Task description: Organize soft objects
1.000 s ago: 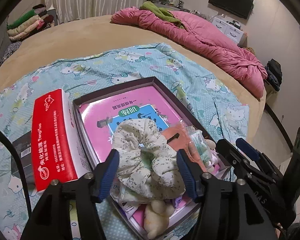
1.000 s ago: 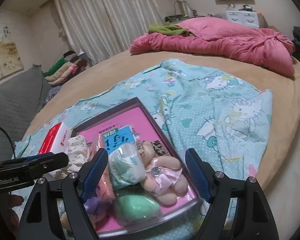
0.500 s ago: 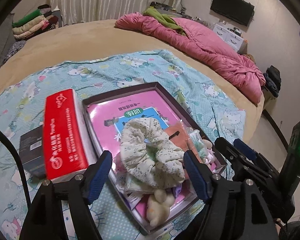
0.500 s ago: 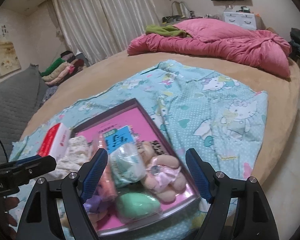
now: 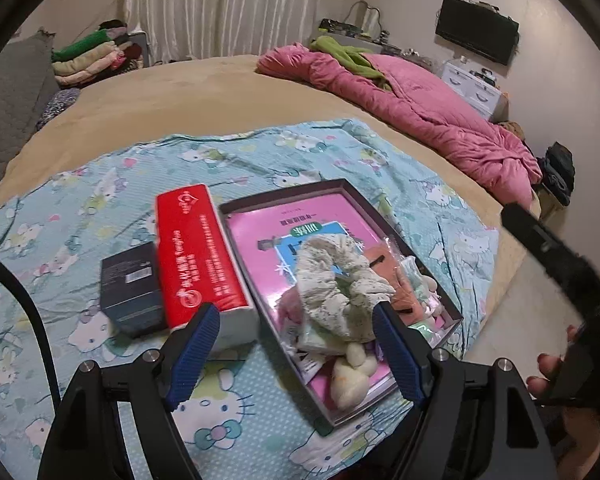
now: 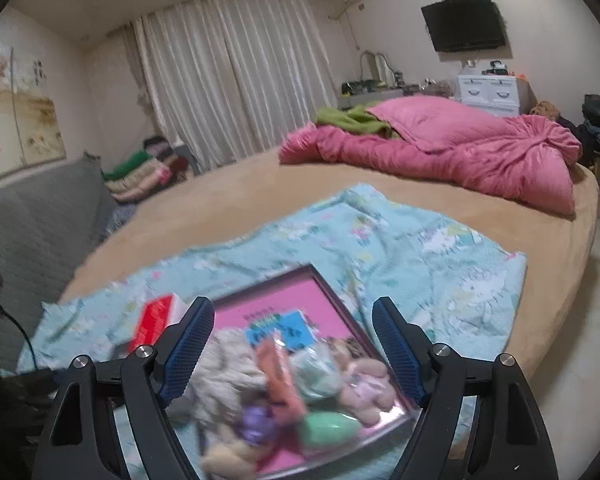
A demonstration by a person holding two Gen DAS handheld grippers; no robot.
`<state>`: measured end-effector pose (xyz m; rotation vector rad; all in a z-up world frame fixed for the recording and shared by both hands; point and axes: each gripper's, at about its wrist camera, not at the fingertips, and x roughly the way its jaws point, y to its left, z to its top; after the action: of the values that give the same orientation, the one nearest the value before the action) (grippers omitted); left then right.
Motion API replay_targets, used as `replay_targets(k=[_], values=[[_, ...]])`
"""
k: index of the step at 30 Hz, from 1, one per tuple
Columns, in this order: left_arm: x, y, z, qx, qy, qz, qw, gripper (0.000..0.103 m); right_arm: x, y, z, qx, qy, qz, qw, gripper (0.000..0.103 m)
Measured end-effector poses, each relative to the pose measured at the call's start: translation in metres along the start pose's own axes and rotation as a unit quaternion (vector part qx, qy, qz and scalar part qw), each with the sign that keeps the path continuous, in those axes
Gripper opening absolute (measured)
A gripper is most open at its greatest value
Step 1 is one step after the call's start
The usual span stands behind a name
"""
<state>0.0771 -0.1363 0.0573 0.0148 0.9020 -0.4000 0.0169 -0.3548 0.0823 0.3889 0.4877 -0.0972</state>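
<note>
Grippers first: the left gripper (image 5: 296, 354) hangs with its blue pads spread wide and nothing between them, and the right gripper (image 6: 294, 354) is likewise spread and empty, its view smeared by blur.

Taking the shallow tray (image 5: 454, 312) as the landmark, the soft things are heaped at its near end: a cream plush toy (image 5: 350, 376) against the near rim, a floral scrunchie (image 5: 340, 280) piled just behind it, an orange pouch (image 5: 392, 280) beside that. The right wrist view adds a green egg-shaped piece (image 6: 328, 426), a purple lump (image 6: 256, 426) and a small pink-dressed doll (image 6: 364, 390), all inside the tray. A pink book (image 5: 300, 224) lines the tray floor.

Touching the tray's left wall lies a red tissue pack (image 5: 198, 260), with a dark box (image 5: 134, 292) just left of that. Everything rests on a cartoon-print blanket (image 5: 260, 152) over the tan bed (image 5: 180, 92); well beyond the tray lies a pink quilt (image 5: 412, 108).

Risks, as I judge them: the heap is loose and overlapping, so a grab at one piece could drag a neighbour out with it. The tray sits near the mattress edge on yielding bedding, so a downward push on the near rim could tip it and spill the pile toward the floor.
</note>
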Motion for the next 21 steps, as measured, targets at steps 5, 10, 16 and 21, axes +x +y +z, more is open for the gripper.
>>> replay_targets(k=[5,10,16,21], values=[[-0.016,0.008,-0.004,-0.002,-0.004,0.014,0.9999,0.078,-0.008,0.017,0.003,0.008,0.017,0.021,1.0,0.084],[-0.028,0.011,-0.01,-0.003,-0.005,0.018,0.9998,0.078,-0.017,0.031,-0.005,0.0,0.032,0.024,0.999,0.084],[-0.043,0.011,-0.017,0.002,-0.009,0.026,0.9996,0.082,-0.029,0.038,-0.017,-0.006,0.043,0.016,0.999,0.084],[-0.052,0.013,-0.024,-0.001,-0.009,0.043,0.999,0.088,-0.036,0.043,-0.023,-0.013,0.054,0.016,0.998,0.084]])
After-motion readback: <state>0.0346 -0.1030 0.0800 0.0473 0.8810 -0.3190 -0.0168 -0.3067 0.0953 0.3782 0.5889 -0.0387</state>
